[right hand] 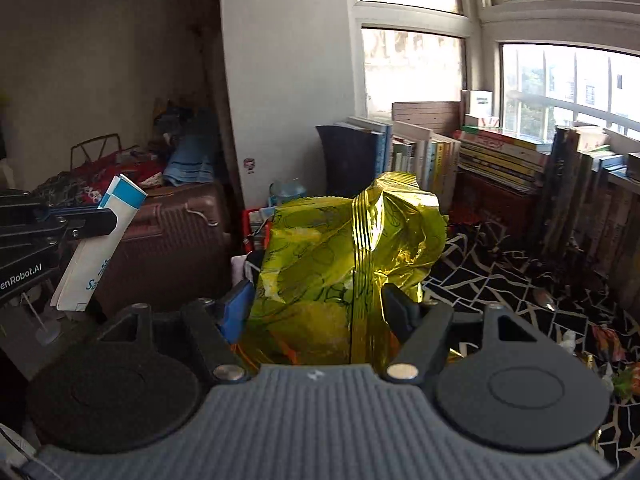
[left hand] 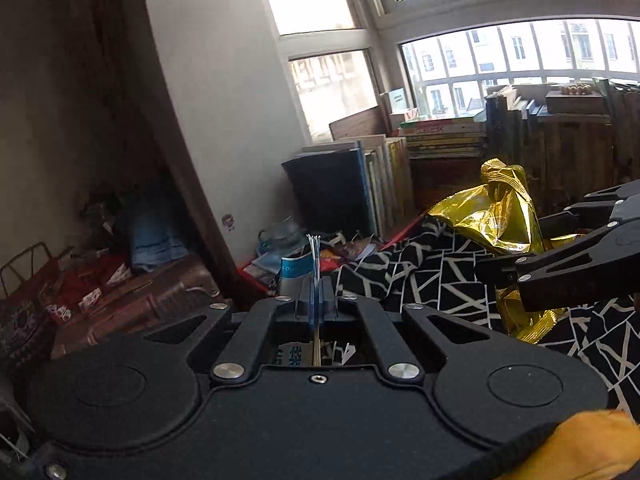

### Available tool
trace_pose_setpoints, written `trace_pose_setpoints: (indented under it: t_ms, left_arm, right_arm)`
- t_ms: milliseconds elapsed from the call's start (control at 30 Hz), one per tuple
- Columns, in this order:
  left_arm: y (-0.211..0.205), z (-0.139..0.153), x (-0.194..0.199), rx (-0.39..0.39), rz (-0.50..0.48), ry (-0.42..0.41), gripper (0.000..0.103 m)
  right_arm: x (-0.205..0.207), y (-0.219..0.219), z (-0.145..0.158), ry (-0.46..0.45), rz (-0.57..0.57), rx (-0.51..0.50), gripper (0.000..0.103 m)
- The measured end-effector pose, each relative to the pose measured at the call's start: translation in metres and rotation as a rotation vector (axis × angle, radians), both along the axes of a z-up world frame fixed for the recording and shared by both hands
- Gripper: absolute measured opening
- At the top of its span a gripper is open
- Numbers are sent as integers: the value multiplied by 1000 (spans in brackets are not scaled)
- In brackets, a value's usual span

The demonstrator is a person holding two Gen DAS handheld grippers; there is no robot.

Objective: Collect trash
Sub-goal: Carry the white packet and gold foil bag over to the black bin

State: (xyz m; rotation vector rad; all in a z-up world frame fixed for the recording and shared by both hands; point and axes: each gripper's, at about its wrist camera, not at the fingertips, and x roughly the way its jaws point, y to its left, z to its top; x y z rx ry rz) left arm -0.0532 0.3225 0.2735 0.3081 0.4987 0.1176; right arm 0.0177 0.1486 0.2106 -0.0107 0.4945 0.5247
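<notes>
My left gripper is shut on a flat white and blue paper packet, which I see edge-on standing up between the fingers. In the right wrist view the same packet hangs tilted from the left gripper at the left edge. My right gripper is shut on a crumpled gold foil bag, with one blue pad pressing its left side. In the left wrist view the gold bag sits at the right, with the right gripper clamped on it.
A black and white patterned cloth covers the surface below, with several small wrappers at the right. A brown suitcase stands at the left. Rows of books line the windows. An orange sleeve shows at the bottom right.
</notes>
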Motion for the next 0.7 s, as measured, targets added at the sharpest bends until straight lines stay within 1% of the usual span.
trace_pose_setpoints:
  t_ms: [167,333,500,567,700]
  left_arm:
    - [16,-22,-24,-16,59,51,2]
    - [22,-52,-41,-48,91,117,2]
    - [31,-82,-45,-78,110,193,2]
    - [37,-93,-45,-105,126,218,2]
    - [48,-117,-40,-143,147,268,2]
  right_arm:
    - [-7,28,-17,41,82,-13,72]
    - [-18,48,-39,95,147,-62,72]
    - [-29,61,-66,172,193,-99,72]
    - [-31,65,-77,201,206,-114,72]
    - [-31,75,-93,235,226,-158,72]
